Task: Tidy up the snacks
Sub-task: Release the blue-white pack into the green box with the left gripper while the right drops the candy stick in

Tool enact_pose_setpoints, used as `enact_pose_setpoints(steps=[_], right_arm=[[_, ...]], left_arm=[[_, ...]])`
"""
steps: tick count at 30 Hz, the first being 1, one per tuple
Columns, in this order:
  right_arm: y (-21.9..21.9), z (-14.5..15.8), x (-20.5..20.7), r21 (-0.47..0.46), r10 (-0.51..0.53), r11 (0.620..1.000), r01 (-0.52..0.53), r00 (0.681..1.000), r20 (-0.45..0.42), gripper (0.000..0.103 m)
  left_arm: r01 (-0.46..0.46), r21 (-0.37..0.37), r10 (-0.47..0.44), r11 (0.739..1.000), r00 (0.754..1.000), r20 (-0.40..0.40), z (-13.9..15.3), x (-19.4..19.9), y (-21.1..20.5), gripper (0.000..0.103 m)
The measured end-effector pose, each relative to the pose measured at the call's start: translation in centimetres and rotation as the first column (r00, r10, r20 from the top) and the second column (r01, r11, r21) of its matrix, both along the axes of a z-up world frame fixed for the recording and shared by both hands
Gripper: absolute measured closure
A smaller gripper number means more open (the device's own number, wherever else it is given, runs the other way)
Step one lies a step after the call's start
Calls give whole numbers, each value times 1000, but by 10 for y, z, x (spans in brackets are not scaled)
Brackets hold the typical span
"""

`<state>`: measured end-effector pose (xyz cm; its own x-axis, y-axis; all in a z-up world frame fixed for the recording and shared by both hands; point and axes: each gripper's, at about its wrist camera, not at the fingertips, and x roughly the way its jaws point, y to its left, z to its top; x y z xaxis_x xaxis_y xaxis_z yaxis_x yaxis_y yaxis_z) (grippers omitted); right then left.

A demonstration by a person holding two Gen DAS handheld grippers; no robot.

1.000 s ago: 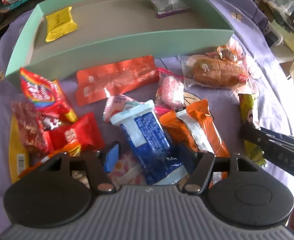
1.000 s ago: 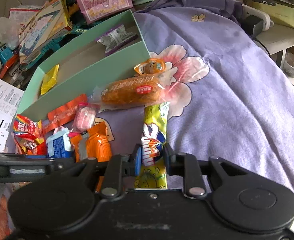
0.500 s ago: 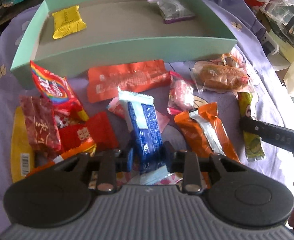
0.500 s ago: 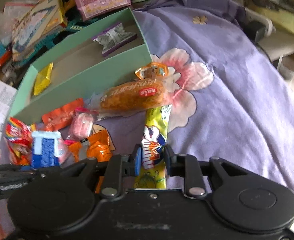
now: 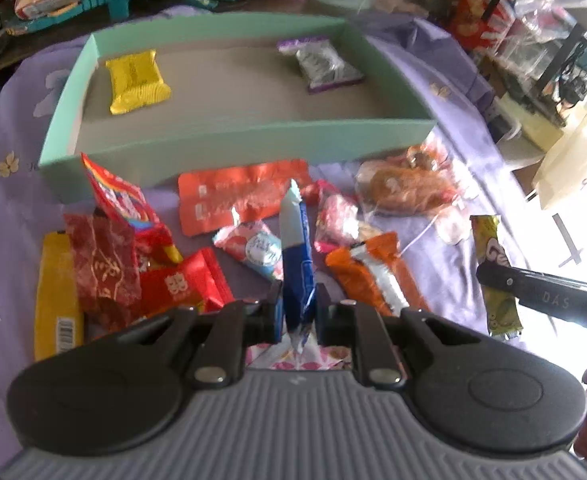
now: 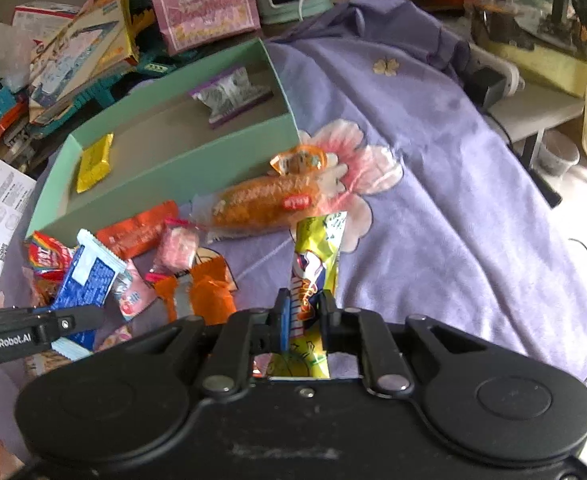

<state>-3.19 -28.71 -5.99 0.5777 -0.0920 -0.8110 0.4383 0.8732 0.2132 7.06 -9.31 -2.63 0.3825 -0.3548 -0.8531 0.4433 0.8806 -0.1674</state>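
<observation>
From the left wrist, the left claw [image 5: 298,312] is clamped on the blue snack [image 5: 296,256], lifted edge-up above the pile. It looks ready to go into the green box [image 5: 253,138].

From the right wrist, the right claw [image 6: 304,322] pinches the yellow snack [image 6: 317,256], which likely goes into the box next.

Left gripper [image 5: 297,312] now clamping and lifting the blue-and-white foil snack packet [image 5: 296,256] edge-on towards twelve o'clock, right gripper [image 6: 302,320] raising the long yellow cartoon-printed wrapper [image 6: 317,256] off the purple cloth [image 6: 453,184].
</observation>
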Motion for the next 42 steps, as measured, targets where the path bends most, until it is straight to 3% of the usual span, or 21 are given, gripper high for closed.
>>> enact_pose_setpoints(steps=[8,13,17,24,32,34,35,36,37,38,39,42], right_arm=[[6,44,22,-8,48,999,-47,996,80,89],[5,66,58,-28,78,997,-75,989,126,89],[-2,78,97,-32,95,995,-91,985,142,89],[-12,72,163,-39,104,994,-100,987,121,89],[-20,41,200,-31,101,995,-99,993,66,88],[-21,37,204,-33,101,995,-99,993,65,86],[-23,36,204,-34,98,995,-96,993,66,78],[-24,36,204,-31,90,996,-88,993,72,56],[-26,37,204,-28,83,996,-81,993,81,41],[-26,39,202,-33,74,997,-72,992,99,16],[-26,42,199,-42,71,997,-66,990,122,5],[-22,46,195,-46,81,996,-75,986,147,0]], left_arm=[[-30,-68,36,997,996,86,42,13,19,89],[-96,-75,107,993,982,158,67,51,43,89],[-149,-75,160,986,972,172,76,89,61,89],[-206,-36,209,978,967,143,59,146,72,89],[-209,18,207,978,975,85,23,168,63,89],[-216,35,213,976,974,76,16,173,62,89],[-219,44,216,975,973,76,13,175,61,87],[-224,51,219,973,972,84,13,175,60,75],[-227,57,221,972,971,94,13,175,59,45],[-232,60,225,971,968,109,15,174,59,28],[-242,63,232,968,963,134,17,173,58,4],[-246,62,231,967,956,179,25,168,55,0]])
